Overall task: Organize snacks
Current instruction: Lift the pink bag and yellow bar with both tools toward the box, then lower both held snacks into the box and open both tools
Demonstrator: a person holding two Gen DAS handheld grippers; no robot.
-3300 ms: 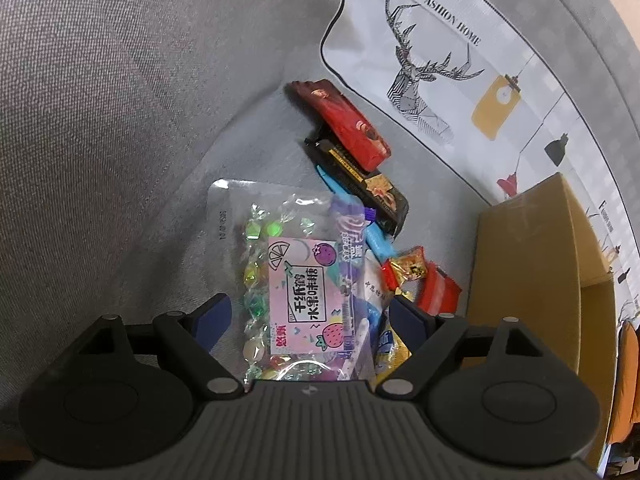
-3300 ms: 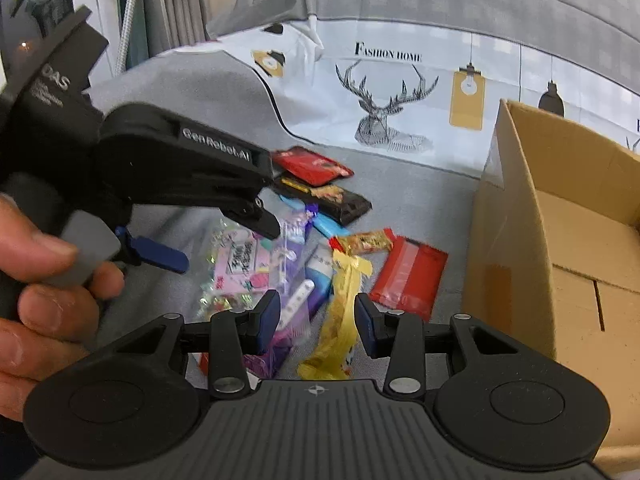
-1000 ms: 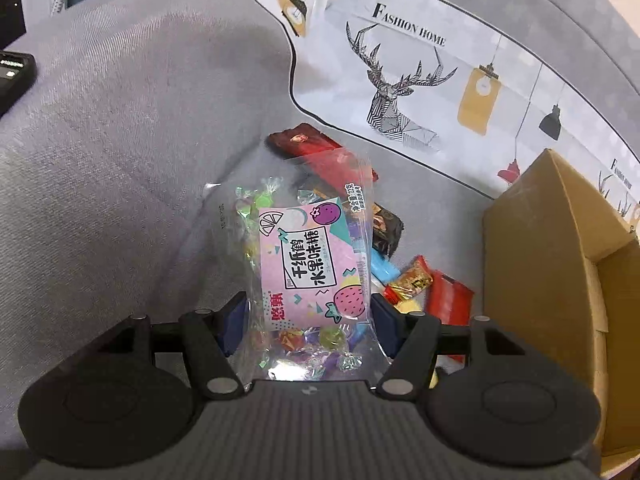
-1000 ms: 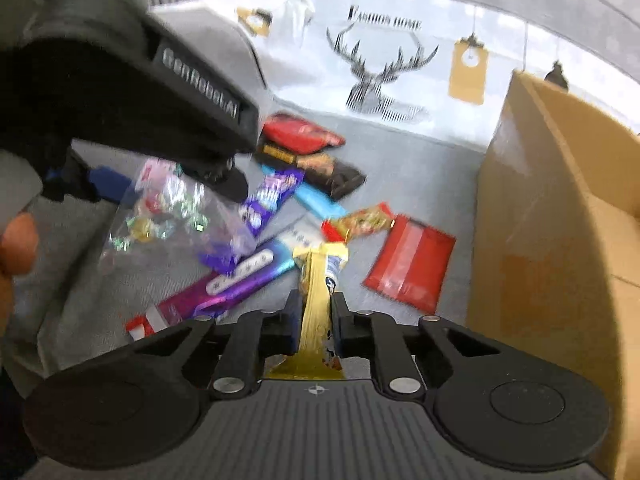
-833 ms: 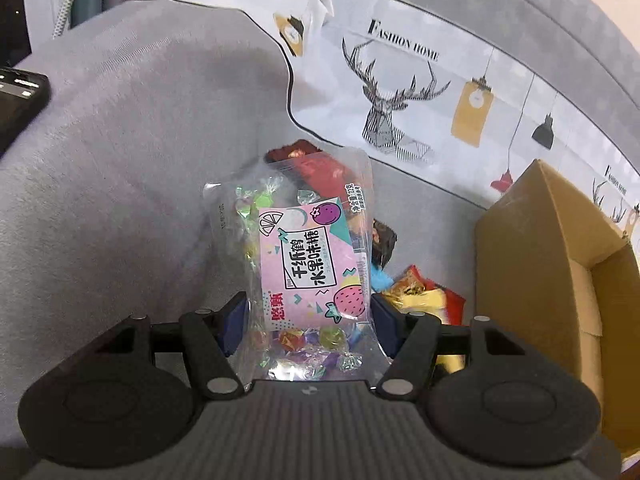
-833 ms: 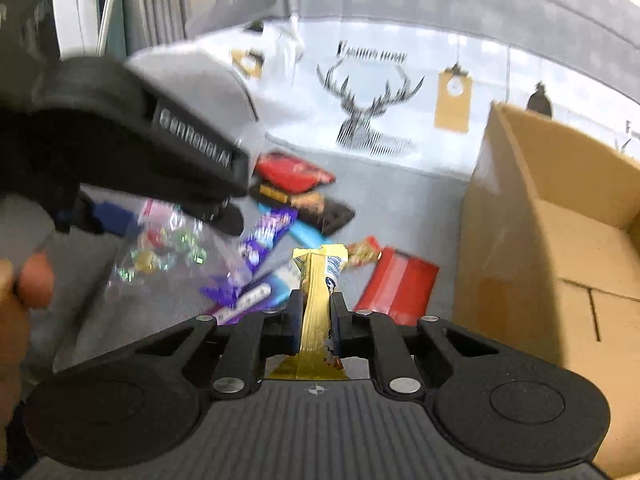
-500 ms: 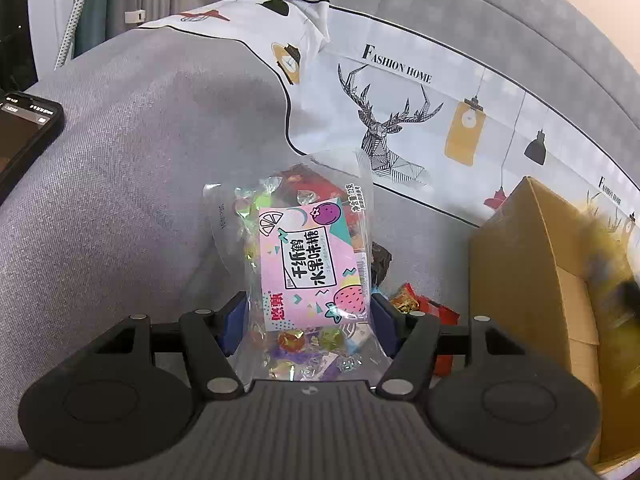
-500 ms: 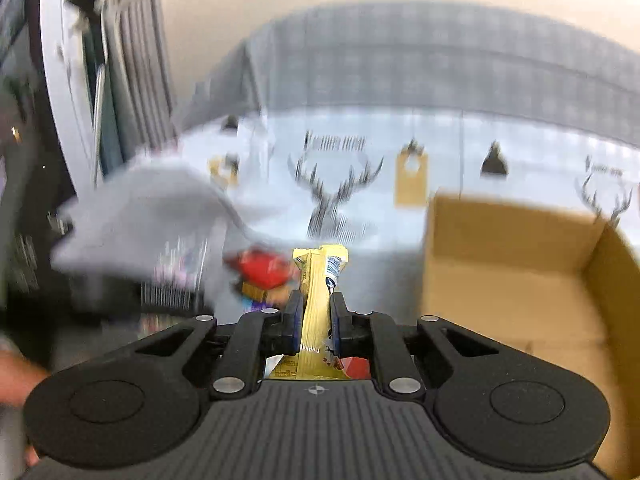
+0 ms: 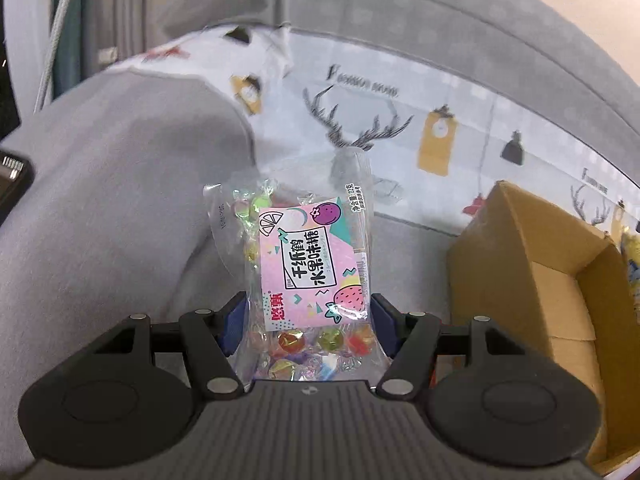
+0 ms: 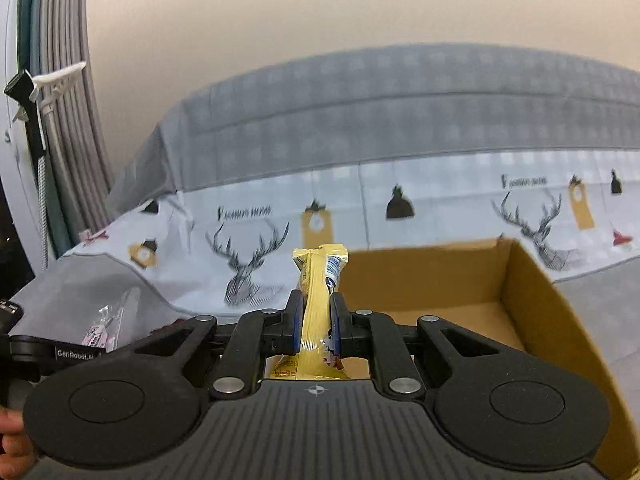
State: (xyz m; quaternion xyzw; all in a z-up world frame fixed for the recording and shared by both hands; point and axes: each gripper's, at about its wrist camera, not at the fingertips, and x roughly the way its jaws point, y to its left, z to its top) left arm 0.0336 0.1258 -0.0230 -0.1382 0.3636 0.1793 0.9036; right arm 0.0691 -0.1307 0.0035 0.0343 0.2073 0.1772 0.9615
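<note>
My left gripper (image 9: 310,316) is shut on a clear candy bag (image 9: 306,268) with a pink label, held upright above the grey sofa seat. The open cardboard box (image 9: 532,280) stands to its right. My right gripper (image 10: 315,322) is shut on a yellow snack bar (image 10: 318,280), held upright above the near left edge of the box (image 10: 520,320). The box's inside looks bare where visible. The candy bag (image 10: 102,326) and the left gripper body show at the lower left of the right wrist view. The other snacks on the seat are hidden.
A white throw with deer prints (image 9: 360,128) drapes the grey sofa back (image 10: 380,120). A dark phone (image 9: 12,176) lies on the sofa arm at the left. Curtains (image 10: 60,120) hang at the far left.
Both grippers have risen. The left lifted the candy bag off the snack pile. The right carried the yellow bar up and rightward from the pile to above the box.
</note>
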